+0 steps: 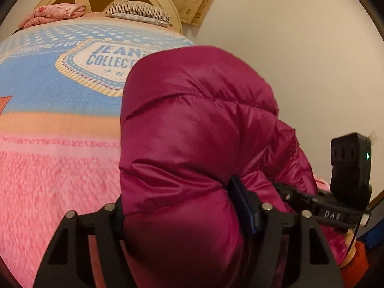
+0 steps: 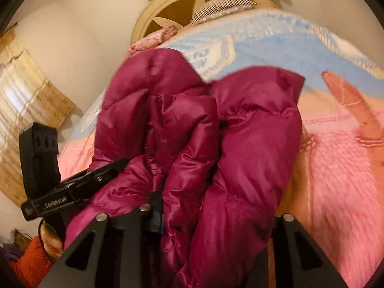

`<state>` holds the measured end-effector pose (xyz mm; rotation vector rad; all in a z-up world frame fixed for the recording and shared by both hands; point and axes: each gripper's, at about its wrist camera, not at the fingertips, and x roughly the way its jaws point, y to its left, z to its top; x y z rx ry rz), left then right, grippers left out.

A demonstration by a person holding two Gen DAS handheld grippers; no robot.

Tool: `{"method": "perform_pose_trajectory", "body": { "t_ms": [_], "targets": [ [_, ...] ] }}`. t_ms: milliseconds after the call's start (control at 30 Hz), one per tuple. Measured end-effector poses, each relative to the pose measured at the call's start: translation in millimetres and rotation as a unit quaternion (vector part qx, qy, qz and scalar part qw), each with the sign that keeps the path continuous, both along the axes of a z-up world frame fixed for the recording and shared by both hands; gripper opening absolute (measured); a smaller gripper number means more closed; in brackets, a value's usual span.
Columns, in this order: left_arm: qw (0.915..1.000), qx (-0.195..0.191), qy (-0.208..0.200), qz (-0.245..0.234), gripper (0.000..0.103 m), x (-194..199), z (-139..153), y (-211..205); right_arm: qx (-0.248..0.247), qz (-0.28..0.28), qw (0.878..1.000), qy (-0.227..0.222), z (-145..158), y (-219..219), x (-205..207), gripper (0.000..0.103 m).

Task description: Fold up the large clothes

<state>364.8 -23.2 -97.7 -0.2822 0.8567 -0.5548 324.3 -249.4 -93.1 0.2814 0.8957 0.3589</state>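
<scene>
Left gripper (image 1: 177,218) is partway open and clamped on a thick puffed fold of the magenta down jacket (image 1: 192,124); the quilted fabric fills the whole gap btwn its fingers, and a blue pad (image 1: 242,206) on the right finger presses into the bulge. Right gripper (image 2: 216,225) stands narrower, also grasping the jacket: a bunched fold runs up btwn its fingers, w/ the left finger's pad against the cloth; the right finger's tip is hidden behind fabric. In the left wrist view the right gripper's black body sits just beside the jacket's right edge, w/ a hand (image 1: 350,240) in an orange sleeve under it. The jacket is bunched up in front of both grippers, above and partly resting on the bed's blanket (image 1: 60,168), pink near, blue w/ a "JEANS COLLECT.." patch farther back. At the bed's far end: a striped pillow (image 1: 139,12), a folded pink floral cloth (image 1: 55,12) and a cream round headboard (image 1: 168,2).
</scene>
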Motion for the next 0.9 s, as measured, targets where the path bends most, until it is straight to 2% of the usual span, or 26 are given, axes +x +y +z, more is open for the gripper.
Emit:
{"method": "perform_pose_trajectory", "body": {
  "t_ms": [133,233,333,433,533,667,800,900],
  "targets": [
    [0.9993,-0.005,-0.026,-0.025,0.071,-31.6,23.4,-22.4,0.015,-0.010,1.000,-0.017,21.5,-3.6,-37.7,0.030],
    [0.9967,0.002,-0.060,-0.055,0.071,-55.5,47.3,-53.8,0.024,-0.028,0.999,-0.039,41.2,-21.9,-73.7,0.030],
    [0.9935,-0.016,-0.073,-0.086,0.071,-67.0,68.4,-89.4,0.026,-0.055,0.996,-0.065,68.3,-53.4,-103.9,0.029],
    [0.9904,-0.030,-0.076,-0.112,0.071,-67.3,81.0,-129.9,0.008,-0.084,0.993,-0.080,96.8,-93.5,-127.7,0.029],
    [0.9886,-0.032,-0.071,-0.129,0.071,-62.0,83.8,-170.4,-0.025,-0.109,0.990,-0.087,111.9,-123.8,-141.3,0.029],
    [0.9881,-0.020,-0.060,-0.140,0.071,-51.5,77.8,-219.0,-0.049,-0.143,0.985,-0.086,112.1,-166.4,-144.5,0.029],
    [0.9884,-0.002,-0.052,-0.143,0.071,-48.0,74.6,-249.4,-0.038,-0.171,0.981,-0.083,99.4,-204.6,-138.5,0.029],
    [0.9891,0.034,-0.055,-0.132,0.071,-40.8,67.4,-265.8,-0.024,-0.179,0.981,-0.072,83.8,-224.2,-126.3,0.029]
  ]
}}
